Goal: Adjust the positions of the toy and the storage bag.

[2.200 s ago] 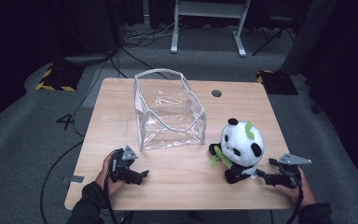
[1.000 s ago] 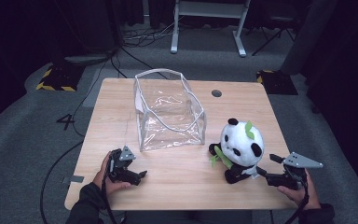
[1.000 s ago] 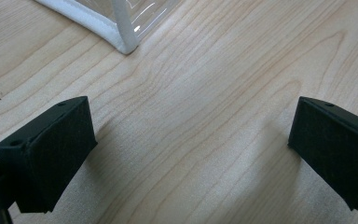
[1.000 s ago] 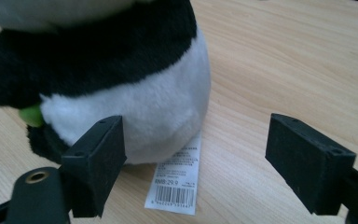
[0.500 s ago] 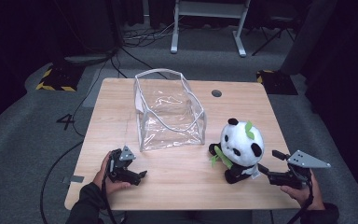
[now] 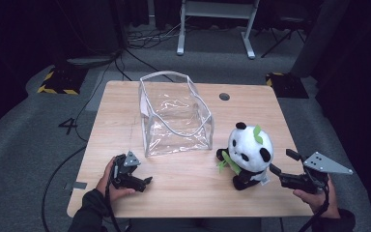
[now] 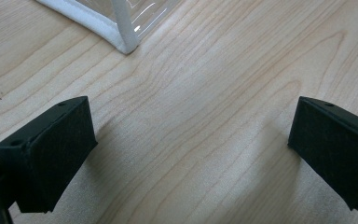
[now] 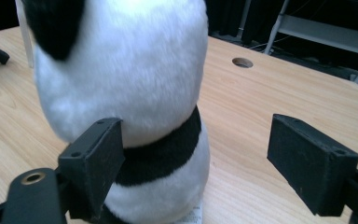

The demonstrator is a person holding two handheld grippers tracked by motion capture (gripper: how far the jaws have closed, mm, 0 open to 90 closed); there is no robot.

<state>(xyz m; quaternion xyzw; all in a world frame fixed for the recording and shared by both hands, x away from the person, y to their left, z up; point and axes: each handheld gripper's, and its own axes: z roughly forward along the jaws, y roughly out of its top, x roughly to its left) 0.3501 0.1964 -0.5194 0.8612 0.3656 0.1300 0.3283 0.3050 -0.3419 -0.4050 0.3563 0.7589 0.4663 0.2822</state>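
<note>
Panda plush (image 6: pixel 249 153) sits upright on the tabletop (image 6: pixel 183 188), toward its right near corner, just right of the clear bag (image 6: pixel 176 116). Green leaf on its head, green sprig at its front. Right gripper (image 6: pixel 281 166) close behind the plush, jaws spread apart, nothing pinched. In the right gripper view one pad (image 8: pixel 95 161) stands at the black neck band, whether touching cannot be told; the other pad (image 8: pixel 310 161) hangs clear of the plush over bare wood. Left gripper (image 6: pixel 142 182) low over the tabletop at the left near side, just in front of the bag's near corner (image 7: pixel 126 44); jaws wide apart, only wood grain between them.
</note>
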